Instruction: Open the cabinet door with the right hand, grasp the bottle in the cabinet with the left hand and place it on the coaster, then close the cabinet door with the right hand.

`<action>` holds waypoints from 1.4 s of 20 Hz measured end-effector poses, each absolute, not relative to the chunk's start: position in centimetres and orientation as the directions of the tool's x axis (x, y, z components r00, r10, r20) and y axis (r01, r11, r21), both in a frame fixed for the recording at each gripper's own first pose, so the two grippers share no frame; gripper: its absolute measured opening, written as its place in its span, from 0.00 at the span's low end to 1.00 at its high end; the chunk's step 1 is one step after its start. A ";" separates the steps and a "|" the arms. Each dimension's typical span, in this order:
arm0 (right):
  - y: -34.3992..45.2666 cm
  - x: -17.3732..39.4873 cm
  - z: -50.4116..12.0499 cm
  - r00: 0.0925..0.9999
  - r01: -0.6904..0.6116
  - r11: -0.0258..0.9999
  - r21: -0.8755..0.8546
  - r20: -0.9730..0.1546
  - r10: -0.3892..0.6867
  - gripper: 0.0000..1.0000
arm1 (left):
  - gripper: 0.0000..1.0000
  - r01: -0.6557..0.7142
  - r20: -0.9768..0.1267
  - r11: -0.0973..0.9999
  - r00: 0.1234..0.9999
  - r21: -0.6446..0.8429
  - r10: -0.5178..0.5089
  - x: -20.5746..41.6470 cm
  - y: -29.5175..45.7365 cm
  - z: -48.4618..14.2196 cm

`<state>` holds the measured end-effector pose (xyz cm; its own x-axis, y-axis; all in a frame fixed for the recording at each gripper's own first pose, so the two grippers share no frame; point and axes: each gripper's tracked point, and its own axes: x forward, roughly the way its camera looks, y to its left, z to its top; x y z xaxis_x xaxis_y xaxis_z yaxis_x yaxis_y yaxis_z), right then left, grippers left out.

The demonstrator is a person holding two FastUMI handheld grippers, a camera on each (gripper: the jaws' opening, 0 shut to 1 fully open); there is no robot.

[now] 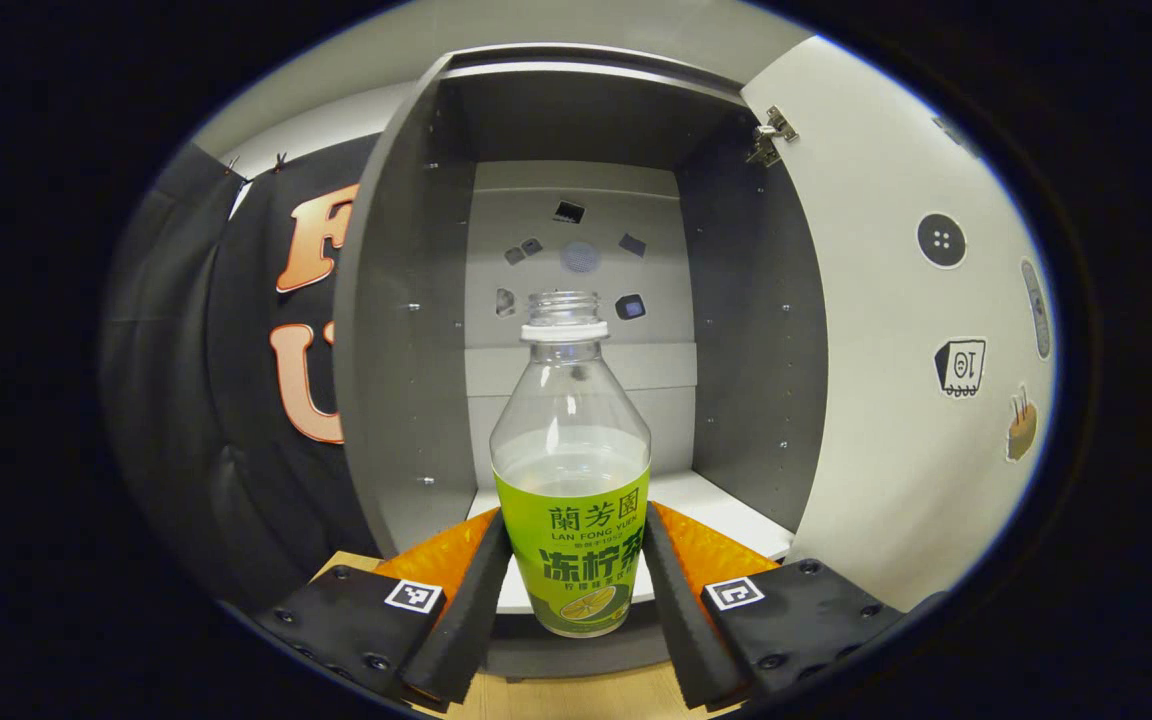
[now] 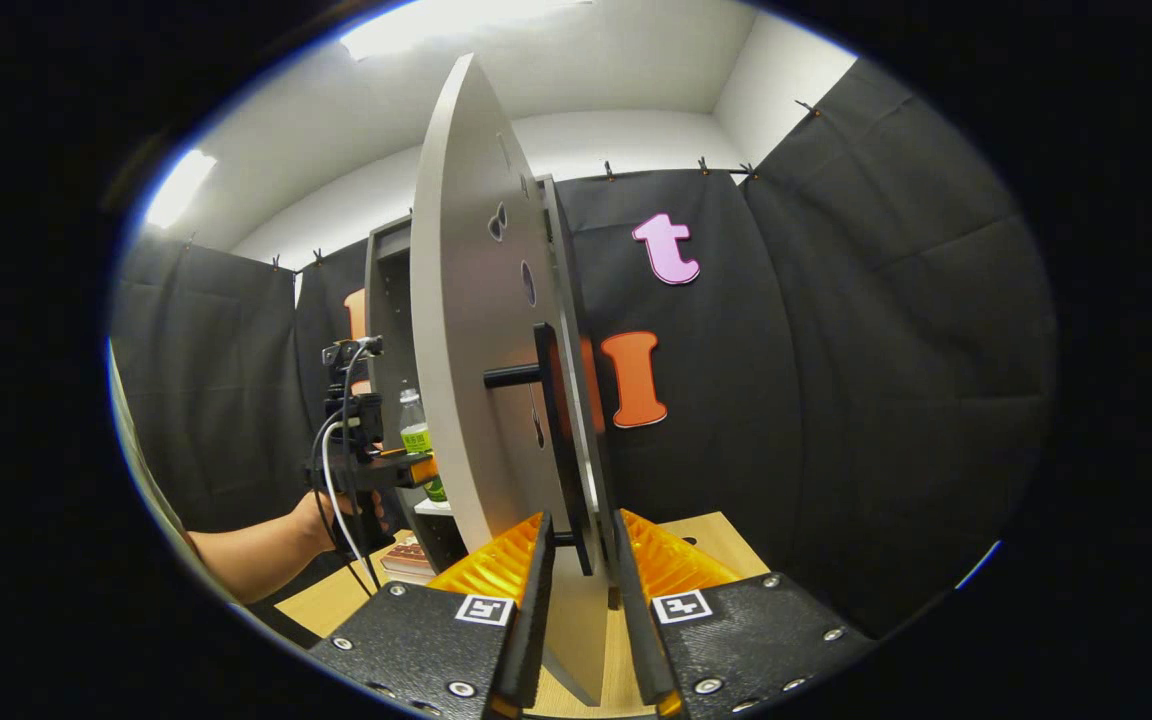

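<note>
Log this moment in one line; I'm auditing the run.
door: open, right gripper on handle | bottle: capless, left gripper shut on it | coaster step: pending

Black cloth (image 2: pixel 836 330) is hanging along the white walls (image 2: pixel 626 140), ceiling lights (image 2: pixel 436 25) are glowing above the wooden table (image 2: pixel 706 535).

Wooden tabletop (image 2: pixel 696 535) under everything. Black cloth wall (image 2: pixel 836 400) clipped along the top, white ceiling (image 2: pixel 576 80) with light panels. Possibly a book (image 2: pixel 408 560) lying on the table, too small to confirm.
</note>
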<state>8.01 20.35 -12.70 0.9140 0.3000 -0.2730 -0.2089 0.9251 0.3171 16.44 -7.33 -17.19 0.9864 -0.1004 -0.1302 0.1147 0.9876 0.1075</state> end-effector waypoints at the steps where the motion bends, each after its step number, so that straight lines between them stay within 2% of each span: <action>1: 20.4 7.9 -13.1 0.910 -0.217 0.924 0.316 -0.277 0.309 0.38 | 0.79 0.096 -0.131 0.989 0.988 0.108 -0.082 15.7 -6.7 -17.4; 4: 20.5 7.4 -13.5 0.899 -0.249 0.917 0.311 -0.279 0.338 0.39 | 0.81 0.052 -0.139 0.993 0.990 0.108 -0.036 13.4 -5.1 -18.3; 5: 20.6 7.2 -13.6 0.897 -0.259 0.915 0.310 -0.275 0.347 0.39 | 0.78 0.042 -0.145 0.993 0.989 0.109 -0.026 12.4 -4.7 -18.5; 8: 20.5 7.5 -13.4 0.895 -0.278 0.910 0.307 -0.262 0.362 0.39 | 0.83 0.004 -0.148 0.994 0.989 0.107 0.012 9.8 -3.3 -18.9; 9: 20.3 7.3 -13.6 0.896 -0.281 0.911 0.303 -0.258 0.362 0.42 | 0.81 -0.010 -0.146 0.994 0.989 0.110 0.026 9.1 -2.8 -18.9; 10: 20.2 7.4 -13.9 0.896 -0.279 0.912 0.299 -0.260 0.360 0.50 | 0.81 -0.024 -0.139 0.993 0.990 0.114 0.040 8.2 -2.4 -18.7; 12: 19.9 7.3 -14.1 0.898 -0.270 0.915 0.298 -0.264 0.351 0.59 | 0.81 -0.042 -0.124 0.992 0.991 0.119 0.057 7.0 -1.6 -18.7; 15: 19.3 7.3 -14.2 0.909 -0.241 0.927 0.289 -0.267 0.320 0.60 | 0.81 -0.042 -0.111 0.993 0.992 0.113 0.054 6.0 -1.2 -18.7; 17: 19.0 7.2 -14.1 0.917 -0.220 0.936 0.273 -0.269 0.294 0.75 | 0.81 -0.034 -0.107 0.992 0.993 0.121 0.047 5.7 -0.6 -18.8; 18: 18.9 7.3 -14.1 0.923 -0.208 0.943 0.261 -0.268 0.278 0.70 | 0.81 -0.029 -0.105 0.992 0.994 0.123 0.042 5.6 -0.3 -18.8; 28: 19.3 5.5 -12.4 0.955 -0.087 0.974 0.211 -0.260 0.142 0.70 | 0.81 -0.007 -0.124 0.992 0.992 0.123 0.022 2.8 3.7 -21.2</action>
<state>5.47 19.26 -12.40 0.9552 0.1419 -0.2597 -0.0874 0.9737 0.2105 2.79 3.71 -21.19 0.9920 0.0222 -0.1241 -0.0068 0.9924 0.1230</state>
